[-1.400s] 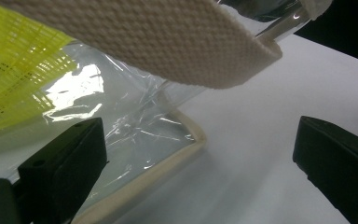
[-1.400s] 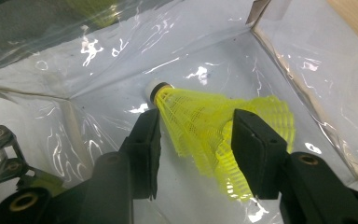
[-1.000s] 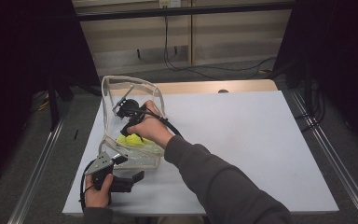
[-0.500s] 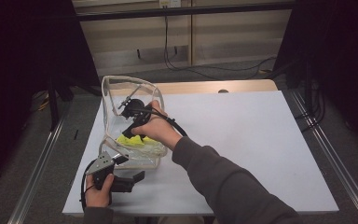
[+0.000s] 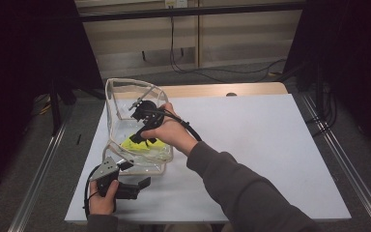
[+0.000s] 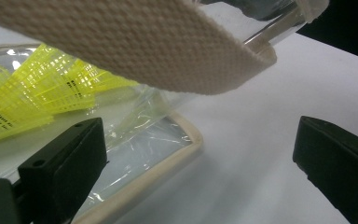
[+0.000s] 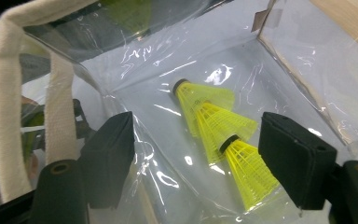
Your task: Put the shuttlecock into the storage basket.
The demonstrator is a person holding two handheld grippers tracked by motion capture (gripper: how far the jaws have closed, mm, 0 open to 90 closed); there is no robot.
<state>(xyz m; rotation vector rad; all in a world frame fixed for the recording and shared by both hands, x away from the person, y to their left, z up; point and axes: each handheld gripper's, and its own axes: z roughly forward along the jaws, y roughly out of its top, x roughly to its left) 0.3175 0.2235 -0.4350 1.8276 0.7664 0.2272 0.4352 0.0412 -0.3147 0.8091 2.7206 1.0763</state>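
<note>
One white table [image 5: 251, 145] stands before dark curtains [image 5: 24, 72].

My right hand-held gripper [image 5: 142, 126] is stretched forward, my sleeved forearm running diagonally from the near right, wrist bent so the jaws point down; they stand wide apart. My left hand-held gripper [image 5: 133, 186] lies low near the table's [image 5: 270, 145] near-left corner, my hand [image 5: 101, 200] wrapped around its handle, jaws parted and pointing right.
</note>
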